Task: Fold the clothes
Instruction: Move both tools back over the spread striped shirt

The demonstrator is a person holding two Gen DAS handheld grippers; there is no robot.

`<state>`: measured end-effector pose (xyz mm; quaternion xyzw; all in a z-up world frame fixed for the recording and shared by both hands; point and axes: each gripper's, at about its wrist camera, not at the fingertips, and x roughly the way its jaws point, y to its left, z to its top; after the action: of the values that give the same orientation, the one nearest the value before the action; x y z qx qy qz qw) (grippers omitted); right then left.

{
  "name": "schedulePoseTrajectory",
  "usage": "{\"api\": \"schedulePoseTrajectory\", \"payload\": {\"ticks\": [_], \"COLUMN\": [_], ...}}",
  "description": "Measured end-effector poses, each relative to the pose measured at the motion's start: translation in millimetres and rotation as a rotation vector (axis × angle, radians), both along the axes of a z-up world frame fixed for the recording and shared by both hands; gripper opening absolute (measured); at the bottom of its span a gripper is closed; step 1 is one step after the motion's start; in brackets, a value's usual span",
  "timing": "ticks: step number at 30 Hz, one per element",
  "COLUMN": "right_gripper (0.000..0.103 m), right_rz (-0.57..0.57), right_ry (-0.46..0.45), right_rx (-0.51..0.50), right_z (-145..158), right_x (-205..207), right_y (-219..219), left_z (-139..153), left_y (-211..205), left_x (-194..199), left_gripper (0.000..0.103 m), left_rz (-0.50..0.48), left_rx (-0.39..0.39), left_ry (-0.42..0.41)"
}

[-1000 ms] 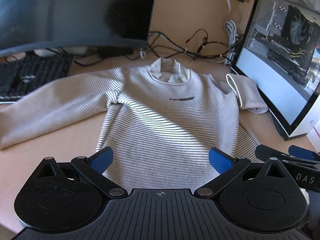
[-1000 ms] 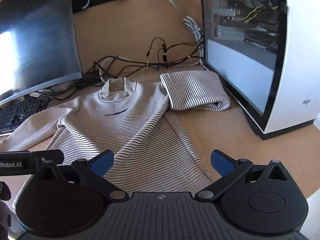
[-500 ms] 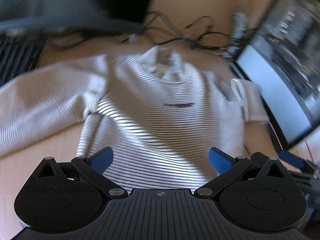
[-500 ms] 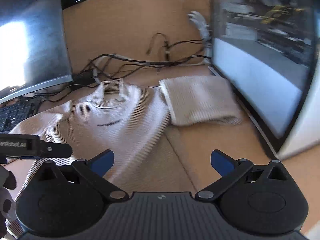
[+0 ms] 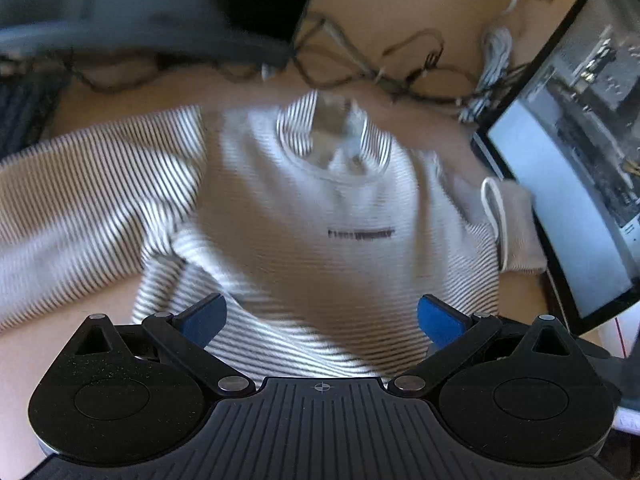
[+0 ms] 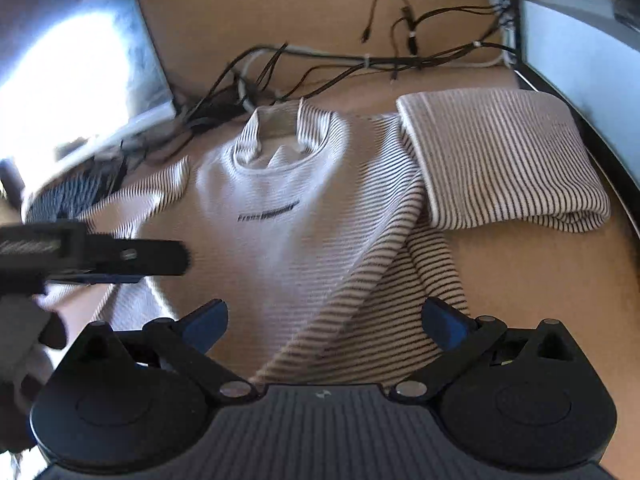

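A white, black-striped long-sleeve top (image 5: 320,216) lies face up on the wooden desk (image 6: 520,280), collar toward the back. Its left sleeve (image 5: 80,208) stretches out to the left. The right sleeve (image 6: 500,160) is folded into a pad by the computer case. My left gripper (image 5: 322,316) hovers open over the lower chest of the top, nothing between its blue pads. My right gripper (image 6: 326,320) is open above the top's lower right part (image 6: 352,280). The left gripper's body (image 6: 92,256) shows at the left of the right wrist view.
A curved monitor (image 5: 140,4) and a keyboard (image 5: 24,112) stand at the back left. A tangle of cables (image 6: 360,60) runs along the back. A glass-sided computer case (image 5: 580,140) borders the desk on the right, close to the folded sleeve.
Both grippers have moved forward and lower over the top, so it fills more of each view. Both stayed open. The top has not moved.
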<state>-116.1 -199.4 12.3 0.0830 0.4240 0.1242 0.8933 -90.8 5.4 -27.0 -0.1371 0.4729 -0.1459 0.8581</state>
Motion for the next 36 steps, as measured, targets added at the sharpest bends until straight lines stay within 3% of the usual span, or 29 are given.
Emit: {"api": "schedulePoseTrajectory", "payload": {"ticks": [4, 8, 12, 24, 30, 33, 36], "right_gripper": [0.103, 0.103, 0.096, 0.096, 0.095, 0.093, 0.074], "right_rz": [0.024, -0.058, -0.034, 0.053, 0.017, 0.030, 0.047], "right_ry": [0.000, -0.041, -0.035, -0.053, -0.065, -0.129, -0.148], "right_rx": [0.008, 0.080, -0.035, -0.219, -0.249, -0.404, -0.568], "right_z": [4.1, 9.4, 2.3, -3.1, 23.3, 41.7, 46.1], "right_x": [1.2, 1.4, 10.4, -30.5, -43.4, -48.5, -39.9], "right_y": [-6.6, -22.8, -11.7, 12.6, 3.9, 1.6, 3.0], "left_z": [-4.4, -7.0, -7.6, -3.9, 3.2, 23.7, 45.7], "left_y": [-3.4, 7.8, 14.5, 28.0, 22.6, 17.5, 4.1], "left_x": [3.5, 1.2, -6.2, -38.4, -45.6, -54.8, -65.3], "left_gripper": [0.103, 0.103, 0.103, 0.103, 0.103, 0.103, 0.103], "left_rz": [-0.032, -0.063, -0.065, -0.043, -0.089, -0.116, -0.092], "left_rx": [0.016, -0.026, -0.037, 0.022, 0.071, 0.016, -0.028], "left_ry": [0.005, -0.005, -0.022, 0.006, -0.003, -0.047, -0.059]}}
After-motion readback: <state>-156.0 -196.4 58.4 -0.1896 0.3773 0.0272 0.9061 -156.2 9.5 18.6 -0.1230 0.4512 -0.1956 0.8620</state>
